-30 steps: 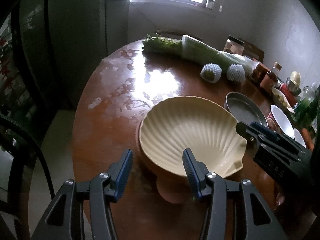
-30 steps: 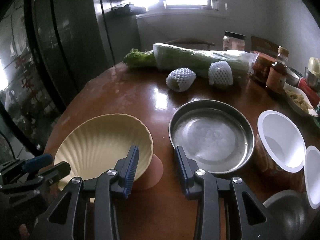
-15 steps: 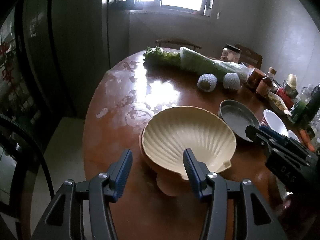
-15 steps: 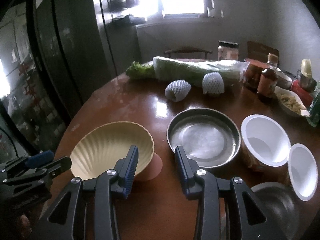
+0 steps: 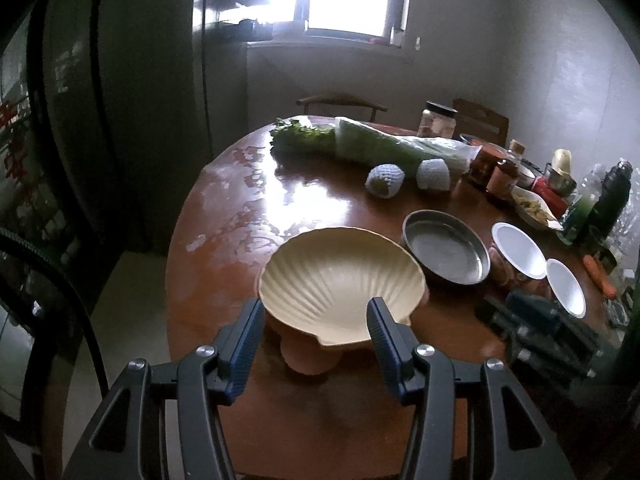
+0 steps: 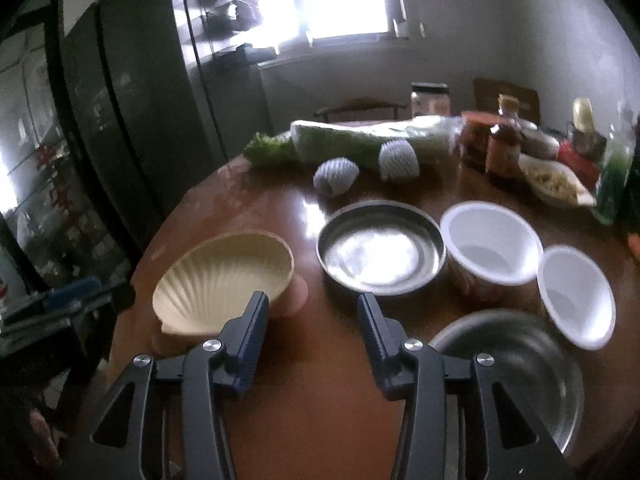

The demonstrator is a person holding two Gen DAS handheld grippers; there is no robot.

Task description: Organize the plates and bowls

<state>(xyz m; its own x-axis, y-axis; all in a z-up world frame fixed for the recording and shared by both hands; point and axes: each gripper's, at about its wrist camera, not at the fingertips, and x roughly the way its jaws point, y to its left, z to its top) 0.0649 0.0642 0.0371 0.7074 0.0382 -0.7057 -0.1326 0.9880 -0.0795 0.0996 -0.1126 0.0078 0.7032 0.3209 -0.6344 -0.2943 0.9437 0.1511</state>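
Cream shell plate farther off, right gripper jaws opening

cream shell plate with fanned ribs atop a pinkish-orange plate on a glossy reddish-brown table; grey metal pan; two white bowls; white netted fruit; green cabbage; blue pads on black grippers.

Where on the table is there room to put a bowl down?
Bare brown wooden table lies between the cream shell-shaped dish, the leafy greens and the table's near-left edge. The right side is crowded: round metal pan, two white bowls, bottles and jars.
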